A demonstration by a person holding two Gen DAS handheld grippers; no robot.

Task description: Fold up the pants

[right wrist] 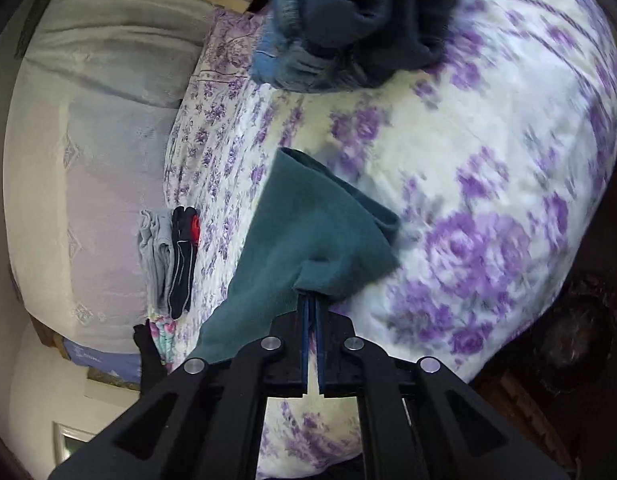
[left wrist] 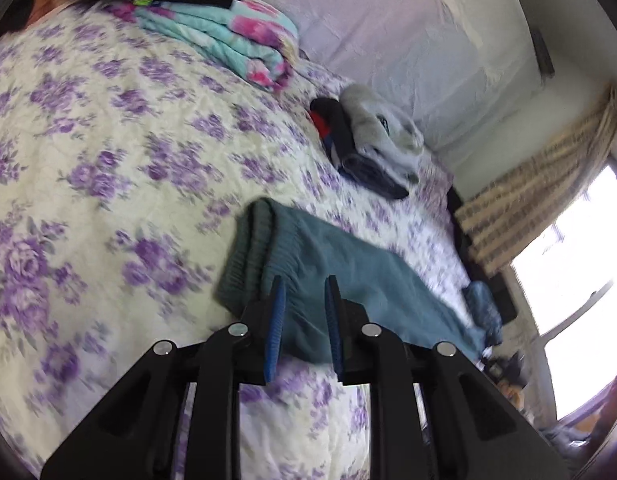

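Teal pants (left wrist: 348, 276) lie in a long strip on the purple-flowered bedspread (left wrist: 108, 160), the ribbed waistband (left wrist: 248, 248) folded at the left end. My left gripper (left wrist: 304, 286) is open, its blue pads either side of the fabric just behind the waistband, not pinching it. In the right wrist view the teal pants (right wrist: 308, 232) run from the gripper up the bed. My right gripper (right wrist: 310, 298) is shut on a bunched edge of the pants and holds it slightly off the bedspread (right wrist: 488, 160).
A stack of folded grey and dark clothes (left wrist: 372, 140) sits near the wall, also in the right view (right wrist: 168, 256). A folded floral blanket (left wrist: 228, 40) lies at the far side. A heap of blue garments (right wrist: 348, 20) sits at the bed's end. A window (left wrist: 580, 248) is at right.
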